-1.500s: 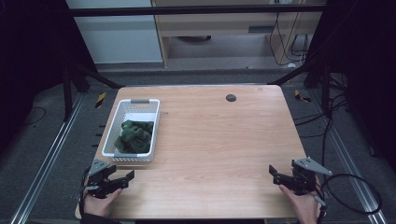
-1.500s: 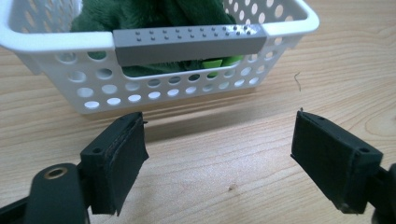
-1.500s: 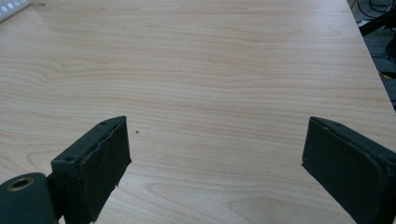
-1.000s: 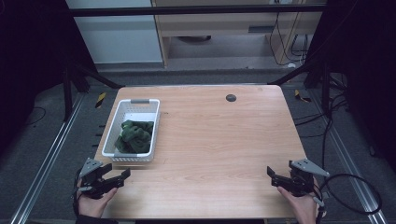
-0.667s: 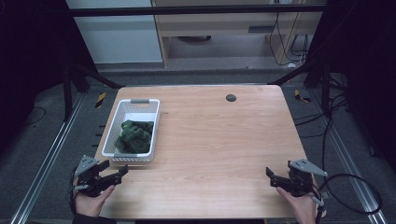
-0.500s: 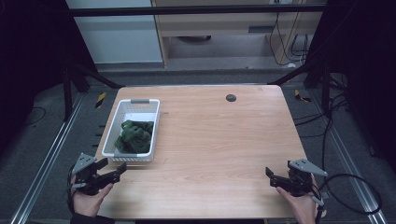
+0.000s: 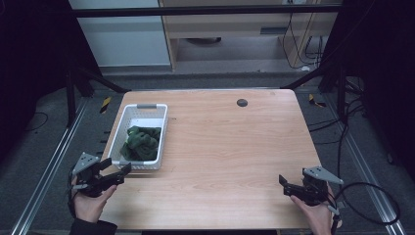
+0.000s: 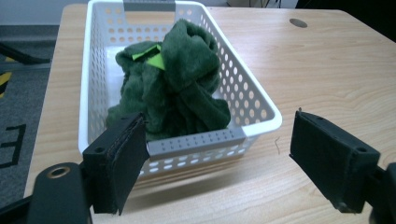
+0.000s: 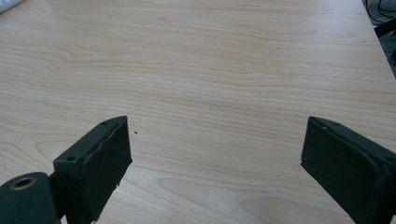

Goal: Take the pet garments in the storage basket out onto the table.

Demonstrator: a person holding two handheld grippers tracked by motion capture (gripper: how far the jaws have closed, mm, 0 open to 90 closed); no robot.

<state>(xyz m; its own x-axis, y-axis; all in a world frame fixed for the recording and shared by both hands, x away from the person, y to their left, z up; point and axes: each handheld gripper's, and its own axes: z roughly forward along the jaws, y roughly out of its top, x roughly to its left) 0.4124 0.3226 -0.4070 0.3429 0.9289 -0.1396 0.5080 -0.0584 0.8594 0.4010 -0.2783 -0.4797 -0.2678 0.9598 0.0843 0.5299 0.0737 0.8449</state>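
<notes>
A white perforated basket point(image 7: 116, 137) stands on the left side of the wooden table point(image 7: 235, 147) and holds a crumpled dark green cloth point(image 7: 142, 143). My left gripper point(image 7: 116, 167) is held at the table's front left corner, just short of the basket's near end, open with nothing in it. In the left gripper view the basket point(image 8: 196, 140) and the green cloth point(image 8: 177, 88) with a light green tag lie straight ahead of the open left gripper point(image 8: 217, 123). My right gripper point(image 7: 285, 183) hovers open over bare wood near the front right corner, its jaws wide apart in the right gripper view point(image 9: 217, 123).
A small dark round grommet point(image 7: 242, 102) sits in the tabletop at the back. Bare wood point(image 9: 210, 60) stretches between basket and right gripper. Dark frame posts and cables flank the table, and a cable point(image 7: 372, 196) trails from the right gripper.
My left gripper has drifted left and slightly away from me, out toward the table's left edge beside the basket's near end. The right gripper has barely shifted. Both stayed open.
</notes>
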